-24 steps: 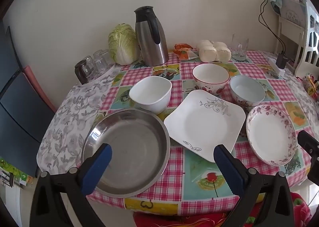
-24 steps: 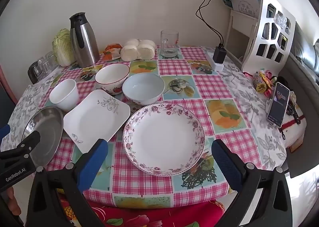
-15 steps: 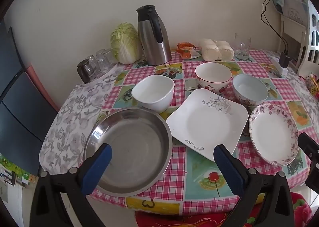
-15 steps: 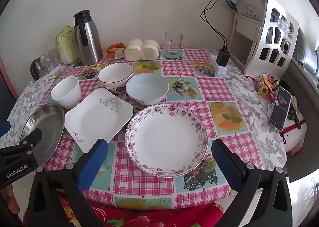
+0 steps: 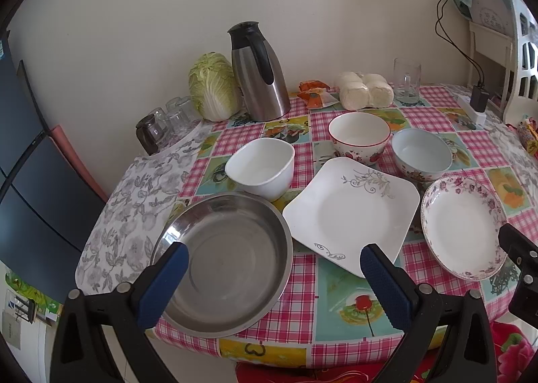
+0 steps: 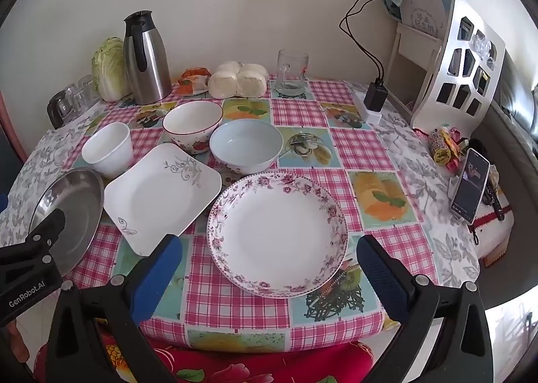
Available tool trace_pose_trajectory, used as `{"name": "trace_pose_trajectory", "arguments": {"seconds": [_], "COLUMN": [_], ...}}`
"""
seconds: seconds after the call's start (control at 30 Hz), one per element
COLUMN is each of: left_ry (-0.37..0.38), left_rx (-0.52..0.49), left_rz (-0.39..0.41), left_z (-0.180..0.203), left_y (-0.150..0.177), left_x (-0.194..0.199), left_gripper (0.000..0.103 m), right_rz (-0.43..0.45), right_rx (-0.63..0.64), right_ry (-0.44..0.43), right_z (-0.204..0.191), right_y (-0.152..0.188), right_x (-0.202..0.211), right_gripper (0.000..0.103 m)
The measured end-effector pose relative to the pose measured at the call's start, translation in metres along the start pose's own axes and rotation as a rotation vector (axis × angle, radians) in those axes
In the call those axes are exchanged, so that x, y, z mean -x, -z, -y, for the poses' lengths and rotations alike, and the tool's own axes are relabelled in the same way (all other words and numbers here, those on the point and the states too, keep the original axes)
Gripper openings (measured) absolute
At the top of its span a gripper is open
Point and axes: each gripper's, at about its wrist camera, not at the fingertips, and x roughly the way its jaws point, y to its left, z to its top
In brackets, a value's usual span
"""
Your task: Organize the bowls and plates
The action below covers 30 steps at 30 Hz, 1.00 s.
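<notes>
Left tool (image 5: 272, 268) and right tool (image 6: 269, 258) both wide open, tilted downward, side by side.

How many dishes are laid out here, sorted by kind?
Bowls: 3 – plain white bowl, red-rimmed bowl, pale blue bowl
Plates: 3 – steel plate, square white plate, floral plate
Total: 6

both wrist views look steeply down across the table (image 5: 302, 342) from its near edge, sharing the dishes
</notes>
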Motion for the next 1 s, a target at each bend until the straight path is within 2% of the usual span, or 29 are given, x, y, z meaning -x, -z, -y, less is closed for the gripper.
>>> {"name": "trace_pose_trajectory", "arguments": {"seconds": [1.0], "left_ry": [-0.013], "left_rx": [0.003], "left_rz": [-0.014], "left_z": [0.0015], "left_y": [0.0029], "left_x": [-0.0042], "left_gripper": [0.103], "right_rz": [-0.006], "right_rx": [0.040], "right_ry": [0.027], "right_z": [-0.0072], "right_y": [0.0013], "right_x": [-0.0032], "right_gripper": [0.103]}}
